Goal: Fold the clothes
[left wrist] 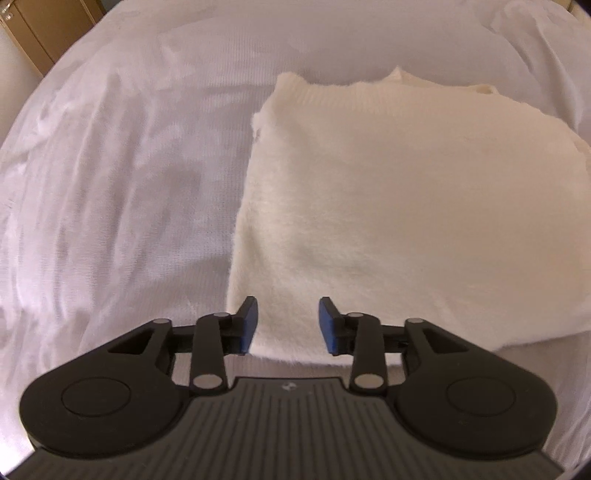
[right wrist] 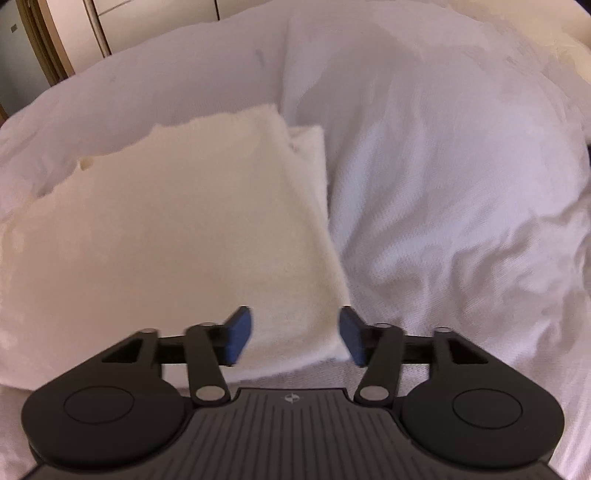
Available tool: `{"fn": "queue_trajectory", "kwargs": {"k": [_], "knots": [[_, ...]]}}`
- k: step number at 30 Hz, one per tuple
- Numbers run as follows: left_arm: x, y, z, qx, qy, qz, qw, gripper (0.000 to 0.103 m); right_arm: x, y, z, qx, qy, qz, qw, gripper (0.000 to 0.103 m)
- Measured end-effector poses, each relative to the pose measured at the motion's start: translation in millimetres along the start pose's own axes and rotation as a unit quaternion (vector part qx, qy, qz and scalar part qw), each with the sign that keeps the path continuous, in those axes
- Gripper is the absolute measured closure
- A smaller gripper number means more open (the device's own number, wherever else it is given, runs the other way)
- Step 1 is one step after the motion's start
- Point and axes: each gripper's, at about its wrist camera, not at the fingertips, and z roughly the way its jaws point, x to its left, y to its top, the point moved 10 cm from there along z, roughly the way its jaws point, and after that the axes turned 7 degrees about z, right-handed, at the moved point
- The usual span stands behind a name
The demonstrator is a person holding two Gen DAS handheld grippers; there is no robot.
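A cream fuzzy sweater (left wrist: 399, 206) lies folded into a rough rectangle on a white bed sheet (left wrist: 129, 184), its ribbed hem at the far edge. My left gripper (left wrist: 288, 325) is open and empty, its blue pads just above the sweater's near left corner. The same sweater shows in the right wrist view (right wrist: 177, 236), left of centre. My right gripper (right wrist: 295, 334) is open and empty over the sweater's near right corner.
The wrinkled white sheet (right wrist: 461, 184) spreads all around the sweater. Wooden cabinets (left wrist: 33, 33) stand beyond the bed at the far left. A wooden door frame and pale wall panels (right wrist: 55, 40) show at the far left of the right wrist view.
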Motion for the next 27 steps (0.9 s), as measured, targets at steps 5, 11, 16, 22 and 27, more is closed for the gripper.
{"fn": "queue_trajectory", "kwargs": {"k": [5, 11, 16, 22, 27], "knots": [[-9, -11, -16, -0.002, -0.003, 0.000, 1.0000, 0.066, 11, -4, -12, 0.013, 0.007, 0.006, 1.000, 0.027], [-20, -28, -22, 0.010, -0.012, 0.006, 0.9999, 0.062, 27, -23, -15, 0.037, 0.006, 0.007, 0.999, 0.018], [-27, -40, -23, 0.020, -0.022, 0.011, 0.9995, 0.060, 41, -40, -29, 0.051, 0.011, 0.005, 0.999, 0.013], [-29, -48, -34, 0.019, -0.034, 0.020, 0.9990, 0.057, 58, -54, -37, 0.061, 0.011, 0.004, 0.998, 0.012], [-24, -47, -48, 0.011, -0.035, 0.022, 0.9991, 0.056, 69, -54, -41, 0.065, 0.010, 0.007, 0.998, 0.012]]}}
